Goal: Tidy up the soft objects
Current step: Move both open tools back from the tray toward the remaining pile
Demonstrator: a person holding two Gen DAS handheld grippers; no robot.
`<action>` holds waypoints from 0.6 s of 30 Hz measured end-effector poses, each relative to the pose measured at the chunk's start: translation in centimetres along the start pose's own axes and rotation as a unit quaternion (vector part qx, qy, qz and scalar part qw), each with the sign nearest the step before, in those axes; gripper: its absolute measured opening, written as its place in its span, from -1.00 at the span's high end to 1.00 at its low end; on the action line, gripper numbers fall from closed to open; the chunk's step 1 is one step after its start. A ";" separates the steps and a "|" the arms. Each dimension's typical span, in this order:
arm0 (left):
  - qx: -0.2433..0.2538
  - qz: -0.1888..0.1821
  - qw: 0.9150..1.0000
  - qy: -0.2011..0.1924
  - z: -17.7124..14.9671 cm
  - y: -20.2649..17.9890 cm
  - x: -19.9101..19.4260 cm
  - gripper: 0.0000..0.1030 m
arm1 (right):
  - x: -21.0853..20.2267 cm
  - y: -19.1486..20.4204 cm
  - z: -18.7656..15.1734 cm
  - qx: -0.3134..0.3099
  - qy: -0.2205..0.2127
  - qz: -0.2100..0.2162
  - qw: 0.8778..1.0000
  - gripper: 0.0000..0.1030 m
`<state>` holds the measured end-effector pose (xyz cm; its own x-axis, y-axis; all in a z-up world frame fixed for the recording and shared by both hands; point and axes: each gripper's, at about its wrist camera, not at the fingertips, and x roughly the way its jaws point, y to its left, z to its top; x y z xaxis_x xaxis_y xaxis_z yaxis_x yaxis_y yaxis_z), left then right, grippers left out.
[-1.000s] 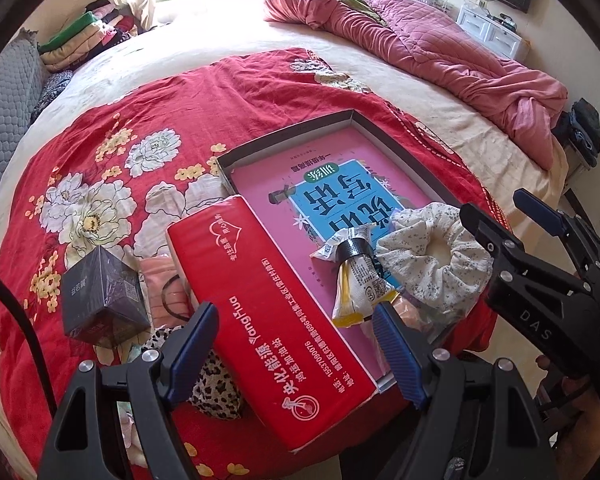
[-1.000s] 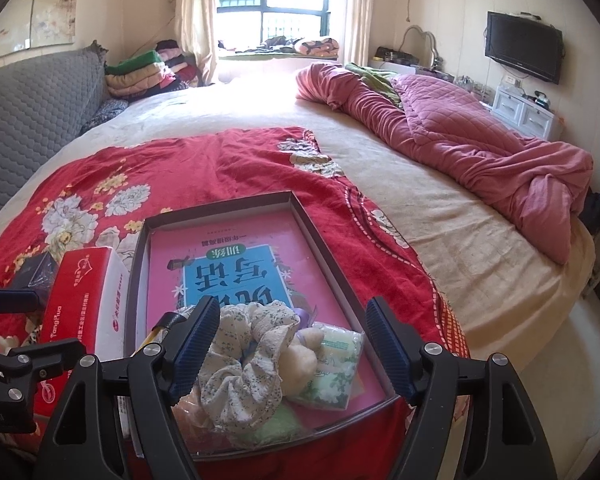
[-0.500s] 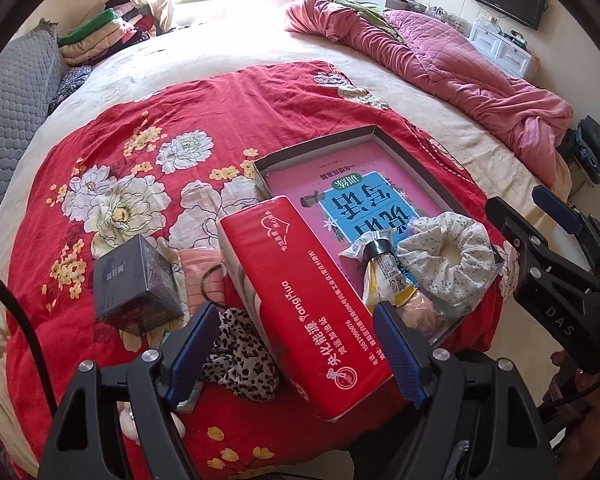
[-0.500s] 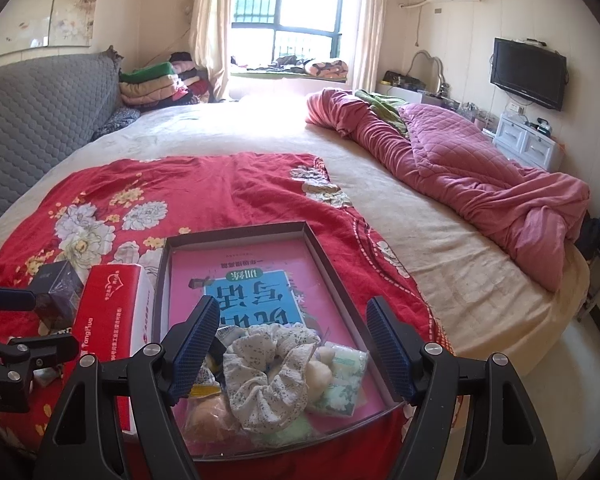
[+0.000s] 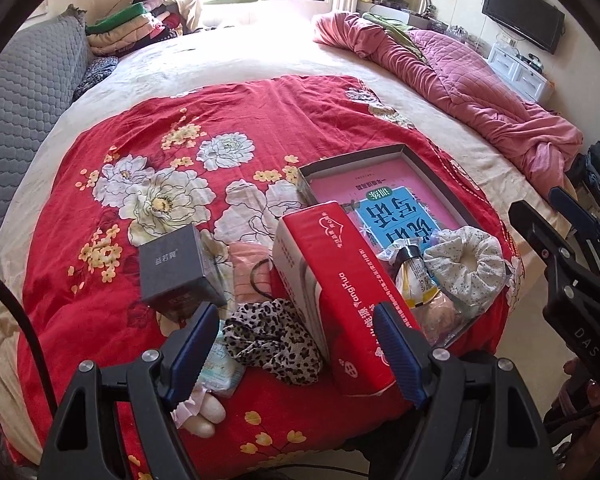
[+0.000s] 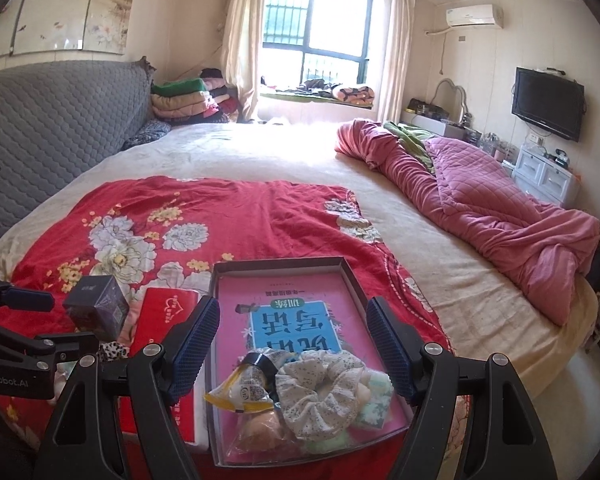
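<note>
Your left gripper (image 5: 296, 346) hangs over the near edge of the red floral cover (image 5: 140, 148), jaws wide apart and gripping nothing. Right between its pads, down on the cover, lies the leopard scrunchie (image 5: 274, 338), with the tall red box (image 5: 340, 292) standing just at its 3 o'clock. At 11 o'clock from the gripper sits the grey box (image 5: 176, 270); the pink pouch (image 5: 248, 276) lies between that and the red box. Under your left pad, at 7 o'clock, a pale packet (image 5: 220, 368) and a small white soft thing (image 5: 206, 418) rest near the cover's edge.

Your right gripper (image 6: 294, 354) also stands wide open and empty, hovering above the near end of the tray (image 6: 352, 280). Inside the tray, the white scrunchie (image 6: 320, 392) lies low between your pads, touching the yellow packet (image 6: 240, 394) at its 9 o'clock. A peach soft thing (image 6: 260, 426) sits at 7 o'clock from the scrunchie, green puffs (image 6: 374, 404) at 4 o'clock. All four crowd the tray's near end, on a pink book (image 6: 292, 312). The leopard scrunchie (image 6: 112, 350) peeks out at 9 o'clock, outside the tray.
</note>
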<state>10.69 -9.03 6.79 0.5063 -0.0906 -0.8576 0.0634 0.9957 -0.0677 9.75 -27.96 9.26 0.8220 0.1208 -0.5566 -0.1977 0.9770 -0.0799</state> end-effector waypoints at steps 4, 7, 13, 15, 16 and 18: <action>-0.008 0.012 1.000 -0.001 -0.2 1.7 -0.8 -0.52 | -0.7 1.2 0.6 -0.011 -0.004 0.012 1.000 -0.49; -0.023 0.016 1.000 -0.002 -0.4 3.5 -1.5 -0.52 | -1.0 2.1 0.9 -0.017 -0.004 0.024 1.000 -0.49; -0.050 0.040 0.998 0.001 -1.0 7.4 -2.2 -0.52 | -1.2 4.1 1.2 -0.034 -0.003 0.048 0.998 -0.49; -0.063 0.044 0.997 0.002 -1.3 8.9 -2.3 -0.52 | -1.3 4.8 1.3 -0.037 -0.003 0.059 0.998 -0.49; -0.069 0.046 0.997 0.004 -1.5 9.5 -2.3 -0.52 | -1.2 5.1 1.3 -0.040 -0.002 0.062 0.997 -0.50; -0.080 0.050 0.996 0.004 -1.9 10.7 -2.2 -0.52 | -1.1 5.9 1.3 -0.047 0.001 0.069 0.996 -0.50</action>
<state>8.64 1.87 7.03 0.4960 0.0087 -0.8683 -0.1246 0.9903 -0.0612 8.43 -22.09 10.48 0.7818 0.2528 -0.5699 -0.3589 0.9300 -0.0798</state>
